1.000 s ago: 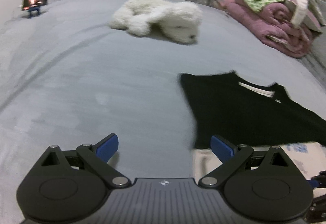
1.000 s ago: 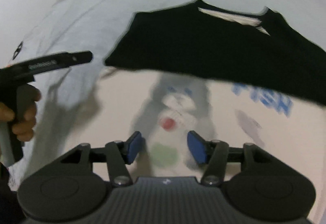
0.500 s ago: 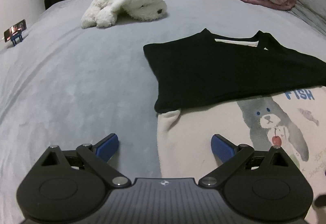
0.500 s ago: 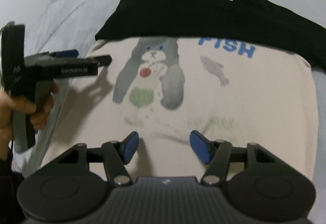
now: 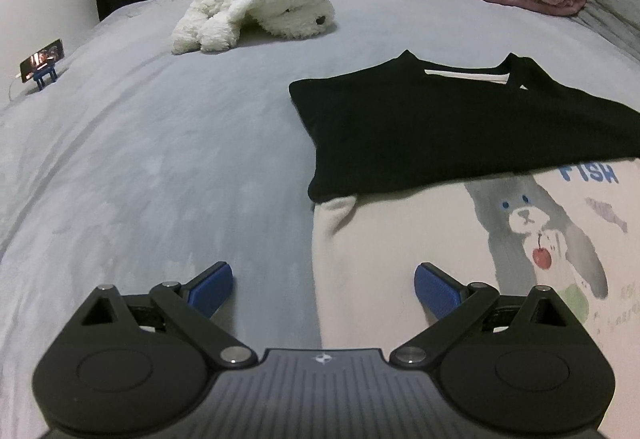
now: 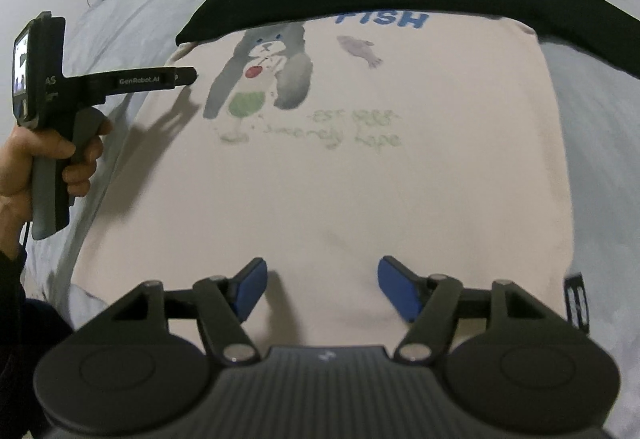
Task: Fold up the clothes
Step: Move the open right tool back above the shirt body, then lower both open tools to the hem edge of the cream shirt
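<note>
**Both grippers drawn back over the cream shirt, nothing gripped yet**

Since a second ago I have pulled both cameras back and steadied them; the right view, which sat close over the bear print, now takes in almost the whole cream shirt (image 6: 340,167), and the left view has swung from the plush dog (image 5: 260,5) round onto the shirt's left edge.

As for progress, I judge the folding barely begun; the cream shirt lies flat, print up, on the grey bed (image 5: 140,159), its upper part tucked under the black garment (image 5: 460,127), which is laid flat with its neckline toward the far side; I see no crease or fold in the cream one, so every fold of it is still ahead; whether the black piece counts as finished I cannot tell.

The left gripper (image 5: 322,285) hovers low with its blue pads spread wide, straddling the shirt's left border, one pad over the bedsheet and one over the cloth; in the right view my left hand (image 6: 36,167) holds the handle upright, the fingers pointing across toward the shirt's shoulder. The right gripper (image 6: 322,291) hangs over the lower middle of the shirt, near the hem, pads wide apart and holding nothing.
</note>
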